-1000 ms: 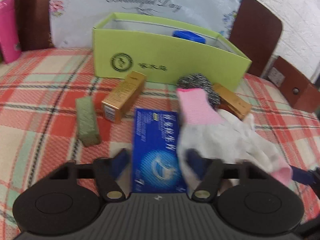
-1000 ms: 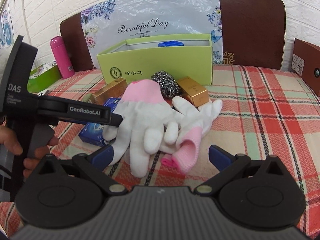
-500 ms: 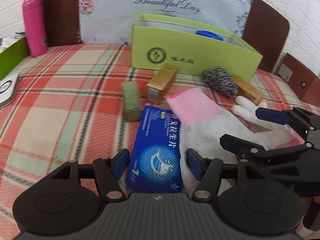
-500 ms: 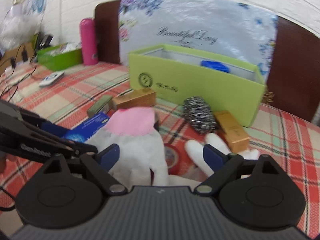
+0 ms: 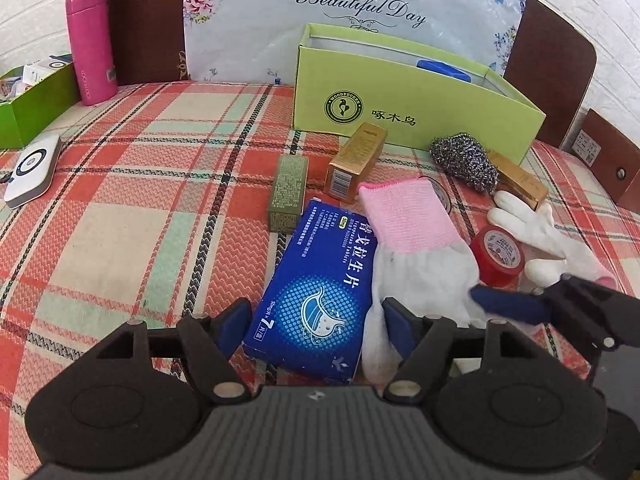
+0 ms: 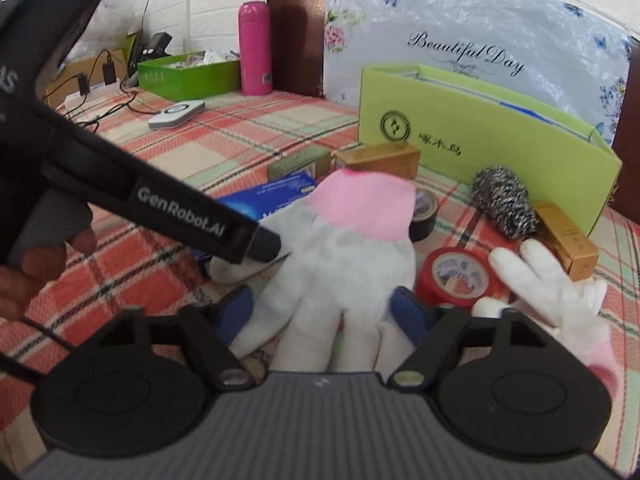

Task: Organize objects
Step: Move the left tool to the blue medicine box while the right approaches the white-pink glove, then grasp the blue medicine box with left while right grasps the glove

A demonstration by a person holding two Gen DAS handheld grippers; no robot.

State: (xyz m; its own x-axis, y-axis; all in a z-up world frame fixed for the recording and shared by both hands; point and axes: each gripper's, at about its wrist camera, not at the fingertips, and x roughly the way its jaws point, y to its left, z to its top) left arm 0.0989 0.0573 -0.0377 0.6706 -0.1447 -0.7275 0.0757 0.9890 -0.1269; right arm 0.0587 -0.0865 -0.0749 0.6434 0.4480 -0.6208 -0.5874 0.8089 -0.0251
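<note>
on the plaid cloth, white glove [image 6: 340, 264] lengthwise, pink cuff toward green box [image 6: 480, 136], right gripper [image 6: 320, 316] jaws closing around its fingers, left gripper [image 5: 316, 322] jaws open

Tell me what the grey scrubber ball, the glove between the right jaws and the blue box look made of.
Scrubber ball: coiled metal wire, likely steel, by its shiny tangled strands. Glove: knitted fabric, probably cotton, white with a ribbed pink cuff, matte and limp. Blue box: printed cardboard with a slight sheen and sharp folded edges.
</note>
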